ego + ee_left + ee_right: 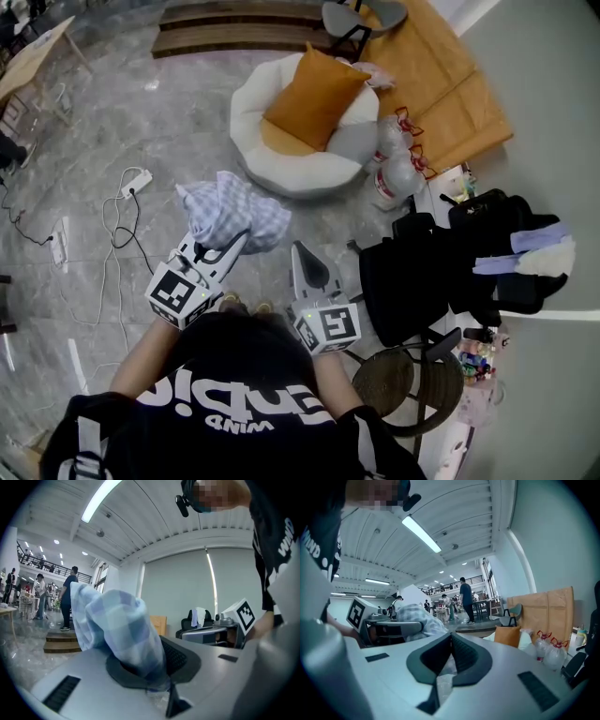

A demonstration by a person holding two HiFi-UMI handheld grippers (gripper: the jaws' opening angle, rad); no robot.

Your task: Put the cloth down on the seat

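A pale blue checked cloth [231,214] is bunched above the grey floor, held up by my left gripper [236,242], which is shut on it. In the left gripper view the cloth [117,630] rises out of the closed jaws and hides most of what lies ahead. My right gripper [300,251] is beside it, shut and empty; its jaws meet with nothing between them [451,641]. The seat, a round white pouf [281,164] with an orange cushion [314,98] on it, lies ahead on the floor, apart from both grippers.
Two clear plastic bags [394,169] stand right of the pouf. Black office chairs with clothes over them [469,262] and a round stool [403,380] crowd the right. A power strip and cables [127,202] lie on the floor at left. Wooden steps [244,33] lie beyond.
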